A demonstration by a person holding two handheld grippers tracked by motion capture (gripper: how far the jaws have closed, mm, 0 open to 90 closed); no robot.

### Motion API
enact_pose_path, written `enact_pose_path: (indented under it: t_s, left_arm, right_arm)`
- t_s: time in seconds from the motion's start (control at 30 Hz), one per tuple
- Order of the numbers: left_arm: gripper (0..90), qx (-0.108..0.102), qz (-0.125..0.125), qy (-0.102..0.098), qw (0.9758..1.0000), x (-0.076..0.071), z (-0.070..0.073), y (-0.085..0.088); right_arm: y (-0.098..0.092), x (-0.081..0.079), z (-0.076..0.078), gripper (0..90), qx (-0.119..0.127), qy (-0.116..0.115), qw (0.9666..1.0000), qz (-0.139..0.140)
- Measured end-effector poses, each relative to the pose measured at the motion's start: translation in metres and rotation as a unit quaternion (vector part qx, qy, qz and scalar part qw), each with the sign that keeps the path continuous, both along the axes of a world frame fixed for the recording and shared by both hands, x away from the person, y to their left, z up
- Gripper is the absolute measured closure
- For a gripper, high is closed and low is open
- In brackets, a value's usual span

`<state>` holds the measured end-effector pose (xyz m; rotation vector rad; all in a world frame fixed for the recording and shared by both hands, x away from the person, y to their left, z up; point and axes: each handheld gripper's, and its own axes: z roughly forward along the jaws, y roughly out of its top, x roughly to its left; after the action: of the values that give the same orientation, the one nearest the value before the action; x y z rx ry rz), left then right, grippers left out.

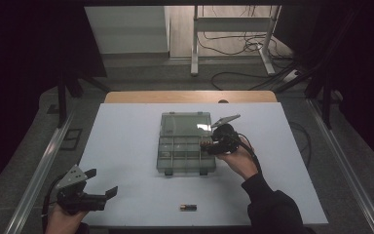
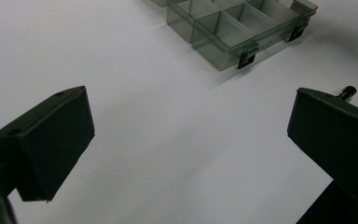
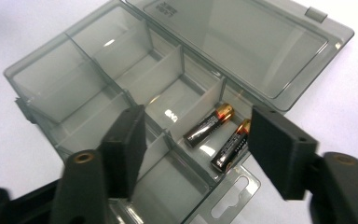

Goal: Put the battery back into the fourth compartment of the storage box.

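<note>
A clear grey compartment box (image 1: 161, 161) lies open in the middle of the white mat, its lid (image 1: 185, 124) flat toward the far side. My right gripper (image 1: 209, 145) hovers at the box's right side. In the right gripper view the right gripper (image 3: 198, 128) is open above the box (image 3: 200, 105), nothing between its pads. Under it, two black-and-gold batteries (image 3: 209, 125) (image 3: 230, 145) lie side by side in one compartment. A third battery (image 1: 188, 207) lies on the mat near the front edge. My left gripper (image 1: 102, 182) rests open at the front left; its jaws (image 2: 186, 112) are wide apart over bare mat.
The white mat (image 1: 126, 146) covers a wooden table whose far edge (image 1: 190, 96) shows. The left gripper view catches the box's latched front corner (image 2: 223, 32) and the loose battery's tip (image 2: 346, 92) beyond the right jaw. Desk legs and cables stand behind the table.
</note>
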<state>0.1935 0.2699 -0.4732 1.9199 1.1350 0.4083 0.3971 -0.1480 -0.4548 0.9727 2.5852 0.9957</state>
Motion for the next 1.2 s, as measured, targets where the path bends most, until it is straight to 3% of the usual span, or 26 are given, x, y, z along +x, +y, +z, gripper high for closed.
enact_pose_path:
  t_s: [0.33, 0.5, 0.6, 0.8, 1.2]
  left_arm:
    - [1.5, 0.002, -0.001, 0.0, 1.0, 0.0, 0.0, 0.0]
    - [1.5, 0.0, 0.0, 0.0, 1.0, 0.0, 0.0, 0.0]
    - [1.5, 0.0, 0.0, 0.0, 1.0, 0.0, 0.0, 0.0]
    - [1.5, 0.0, -0.002, -0.002, 1.0, 0.0, 0.0, 0.0]
    - [0.3, -0.007, -0.006, -0.003, 1.0, -0.001, 0.0, 0.001]
  right_arm:
    - [-0.005, -0.008, 0.004, 22.8, 0.024, 0.016, 0.9987, 0.042]
    - [-0.006, -0.014, 0.009, 17.0, 0.027, -0.005, 0.9986, 0.044]
    - [-0.007, -0.019, 0.011, 9.0, 0.032, -0.008, 0.9985, 0.044]
    - [-0.007, -0.03, 0.013, 2.0, 0.033, -0.017, 0.9979, 0.053]
    - [-0.008, -0.05, 0.015, 0.0, 0.032, -0.025, 0.9966, 0.072]
